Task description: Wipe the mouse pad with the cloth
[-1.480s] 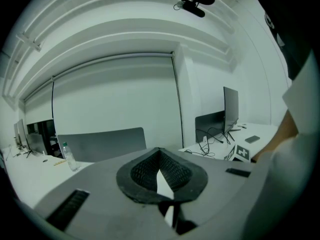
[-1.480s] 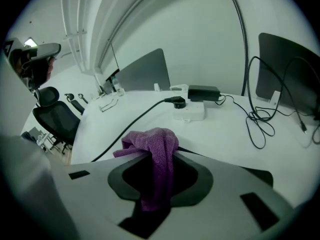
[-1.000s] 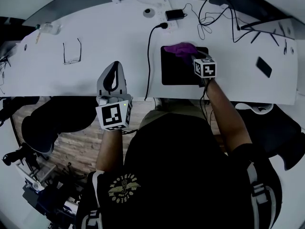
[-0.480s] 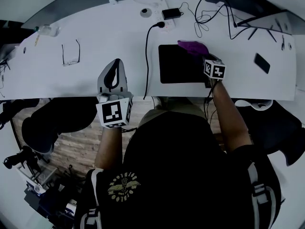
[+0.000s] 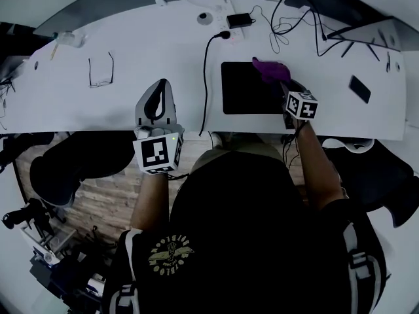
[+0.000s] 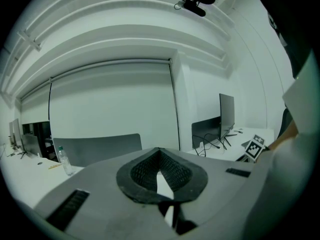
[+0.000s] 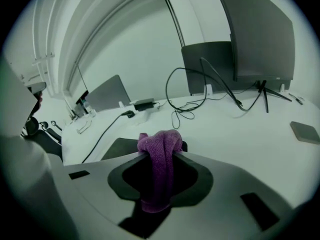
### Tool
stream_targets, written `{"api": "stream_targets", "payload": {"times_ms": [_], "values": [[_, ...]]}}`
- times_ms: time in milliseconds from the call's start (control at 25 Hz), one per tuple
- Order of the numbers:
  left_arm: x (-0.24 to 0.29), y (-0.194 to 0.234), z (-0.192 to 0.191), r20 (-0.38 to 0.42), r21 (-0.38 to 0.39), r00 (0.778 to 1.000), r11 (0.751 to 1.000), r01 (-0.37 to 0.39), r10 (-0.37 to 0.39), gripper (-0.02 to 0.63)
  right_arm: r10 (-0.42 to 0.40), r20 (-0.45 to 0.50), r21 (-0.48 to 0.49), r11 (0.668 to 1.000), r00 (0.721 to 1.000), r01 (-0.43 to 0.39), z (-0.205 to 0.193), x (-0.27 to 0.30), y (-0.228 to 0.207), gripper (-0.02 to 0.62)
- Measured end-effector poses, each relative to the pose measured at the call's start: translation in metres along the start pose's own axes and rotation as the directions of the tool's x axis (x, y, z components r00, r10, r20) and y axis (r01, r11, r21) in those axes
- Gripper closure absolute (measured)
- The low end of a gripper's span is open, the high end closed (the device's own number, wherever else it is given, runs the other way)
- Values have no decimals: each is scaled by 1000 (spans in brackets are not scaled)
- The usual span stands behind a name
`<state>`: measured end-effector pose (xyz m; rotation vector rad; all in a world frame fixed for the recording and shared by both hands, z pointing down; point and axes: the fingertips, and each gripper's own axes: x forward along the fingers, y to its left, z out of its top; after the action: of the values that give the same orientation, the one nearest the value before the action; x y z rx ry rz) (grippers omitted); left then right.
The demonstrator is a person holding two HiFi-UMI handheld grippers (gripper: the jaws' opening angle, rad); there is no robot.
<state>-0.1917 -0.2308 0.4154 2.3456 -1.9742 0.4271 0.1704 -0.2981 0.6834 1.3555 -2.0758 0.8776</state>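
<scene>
The black mouse pad [image 5: 247, 90] lies on the white desk [image 5: 150, 51] in front of me. The purple cloth [image 5: 269, 69] rests on the pad's far right corner, and my right gripper [image 5: 283, 84] is shut on it. In the right gripper view the cloth [image 7: 159, 184] hangs bunched between the jaws of the right gripper [image 7: 165, 151], with the pad [image 7: 120, 146] showing beyond on the left. My left gripper [image 5: 159, 91] rests at the desk's near edge, left of the pad. In its own view the left gripper [image 6: 160, 151] is shut with nothing in it.
A black cable [image 5: 205, 77] runs past the pad's left side to a power strip [image 5: 232, 19]. Glasses [image 5: 99, 70] lie at the left, a phone [image 5: 361, 89] at the right. Tangled wires [image 5: 288, 21] and a monitor stand [image 5: 357, 31] sit behind. A chair [image 5: 78, 162] is below left.
My right gripper has dragged the cloth rightward along the pad's far edge, from its middle to the right corner, and pulled back slightly. The left gripper has stayed put.
</scene>
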Motion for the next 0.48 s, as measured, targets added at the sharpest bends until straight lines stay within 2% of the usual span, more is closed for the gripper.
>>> {"api": "stream_targets", "payload": {"times_ms": [240, 480], "values": [[-7, 3, 1, 6, -6, 1000, 1000, 4, -4, 604, 149, 40, -64, 987, 988, -146, 13, -15, 71, 504], [-14, 3, 0, 8, -1, 1000, 1000, 12, -12, 604, 304, -11, -134, 943, 952, -303, 1, -10, 147, 505]]}}
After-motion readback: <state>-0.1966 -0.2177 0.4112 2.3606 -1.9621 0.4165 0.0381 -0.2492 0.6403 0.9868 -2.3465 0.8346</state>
